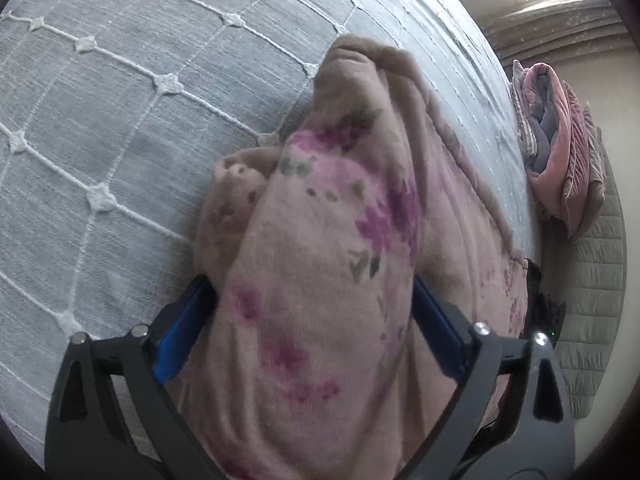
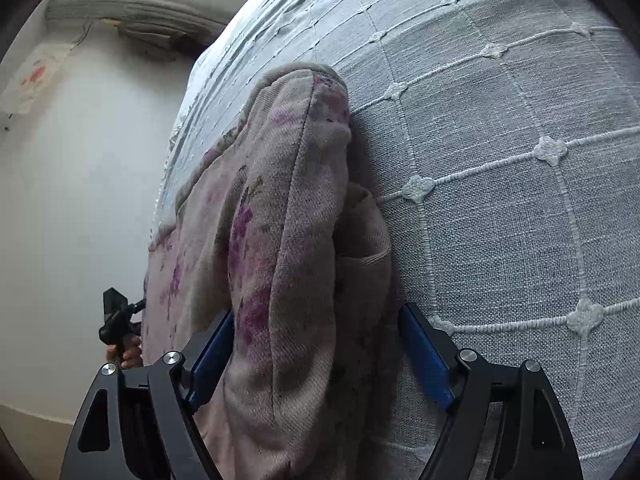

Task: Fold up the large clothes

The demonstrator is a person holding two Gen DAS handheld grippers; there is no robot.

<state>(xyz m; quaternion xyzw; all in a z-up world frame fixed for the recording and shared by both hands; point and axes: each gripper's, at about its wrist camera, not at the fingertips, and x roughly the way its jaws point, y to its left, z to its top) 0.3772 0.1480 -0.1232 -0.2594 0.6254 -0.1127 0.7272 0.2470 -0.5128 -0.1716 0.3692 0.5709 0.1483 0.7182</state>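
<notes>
A large pink-beige garment with purple flower print (image 1: 320, 264) lies bunched on a grey quilted bedspread (image 1: 120, 120). My left gripper (image 1: 316, 312) has its blue-padded fingers (image 1: 180, 336) wide apart on either side of a thick fold of the garment, which fills the gap. In the right wrist view the same garment (image 2: 280, 240) hangs in a thick fold between my right gripper's (image 2: 316, 344) blue pads (image 2: 424, 356), also wide apart. The left gripper and the hand holding it (image 2: 120, 320) show at the garment's far edge. The fingertips are hidden by cloth.
The grey bedspread (image 2: 500, 160) with white stitched grid covers the bed. A stack of folded pink and grey bedding (image 1: 556, 148) sits at the bed's far edge beside a grey quilted cushion (image 1: 592, 292). A white wall (image 2: 80, 180) stands left of the bed.
</notes>
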